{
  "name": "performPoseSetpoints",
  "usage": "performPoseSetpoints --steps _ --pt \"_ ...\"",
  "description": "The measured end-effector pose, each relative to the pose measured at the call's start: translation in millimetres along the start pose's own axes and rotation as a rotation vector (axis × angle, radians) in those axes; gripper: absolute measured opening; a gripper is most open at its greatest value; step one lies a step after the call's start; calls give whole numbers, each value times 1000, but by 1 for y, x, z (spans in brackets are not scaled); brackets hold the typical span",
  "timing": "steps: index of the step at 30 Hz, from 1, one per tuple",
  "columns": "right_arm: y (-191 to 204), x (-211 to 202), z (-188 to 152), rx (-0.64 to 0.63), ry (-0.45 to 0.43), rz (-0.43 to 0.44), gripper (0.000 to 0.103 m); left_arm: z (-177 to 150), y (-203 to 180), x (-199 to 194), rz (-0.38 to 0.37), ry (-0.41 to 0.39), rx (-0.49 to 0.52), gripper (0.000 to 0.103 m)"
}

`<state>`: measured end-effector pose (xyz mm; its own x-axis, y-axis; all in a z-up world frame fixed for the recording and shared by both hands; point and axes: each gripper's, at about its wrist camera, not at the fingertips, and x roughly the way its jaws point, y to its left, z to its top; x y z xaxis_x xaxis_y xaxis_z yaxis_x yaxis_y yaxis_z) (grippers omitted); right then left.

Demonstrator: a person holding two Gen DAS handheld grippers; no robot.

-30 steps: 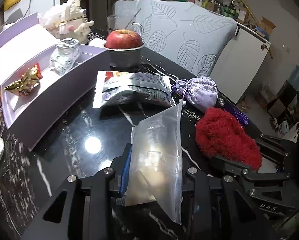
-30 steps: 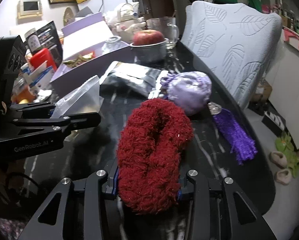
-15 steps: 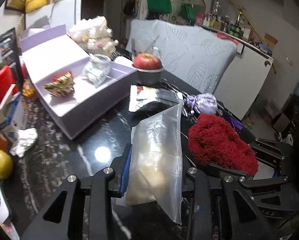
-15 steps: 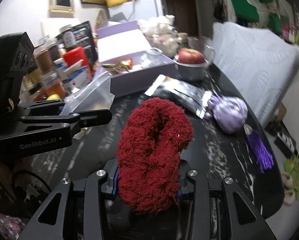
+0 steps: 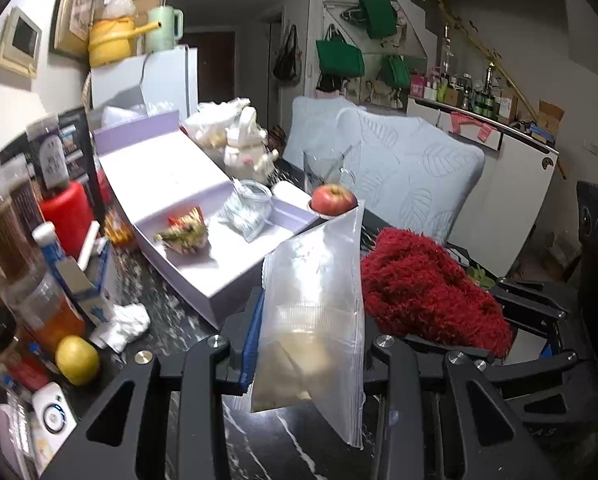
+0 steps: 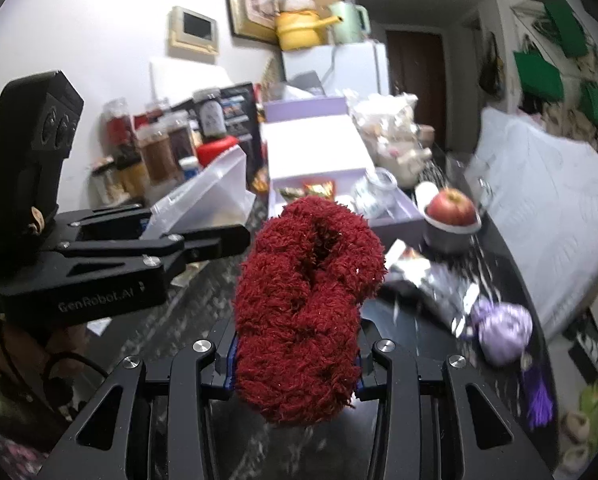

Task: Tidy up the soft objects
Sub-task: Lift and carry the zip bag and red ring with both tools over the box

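The left gripper (image 5: 307, 344) is clenched on a clear plastic zip bag (image 5: 315, 312) with something pale inside, held up in front of the open lilac cardboard box (image 5: 203, 264) on the dark marbled table (image 6: 203, 300). Just to the bag's right, the right gripper (image 6: 295, 356) grasps a fluffy dark-red knitted bundle (image 6: 303, 304), also raised before the box. A small lilac satin pouch (image 6: 503, 328) lies on the table, well right of the box, beyond a silver foil packet (image 6: 435, 288).

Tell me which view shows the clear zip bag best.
Left wrist view: the clear zip bag stands full length, clamped between the left gripper fingers. The right wrist view shows only its upper part, side-on, above those fingers.
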<state>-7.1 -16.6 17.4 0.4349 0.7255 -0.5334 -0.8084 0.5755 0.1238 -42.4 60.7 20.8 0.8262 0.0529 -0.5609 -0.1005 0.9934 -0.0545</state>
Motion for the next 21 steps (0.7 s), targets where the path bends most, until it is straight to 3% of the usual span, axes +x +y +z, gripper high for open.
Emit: performPoseSetpoints --steps 9,21 --pt "-1 4 47 -47 -59 33 40 40 12 -10 23 -93 24 34" --pt "-16 29 114 -107 -127 25 40 101 49 8 83 -180 28 34"
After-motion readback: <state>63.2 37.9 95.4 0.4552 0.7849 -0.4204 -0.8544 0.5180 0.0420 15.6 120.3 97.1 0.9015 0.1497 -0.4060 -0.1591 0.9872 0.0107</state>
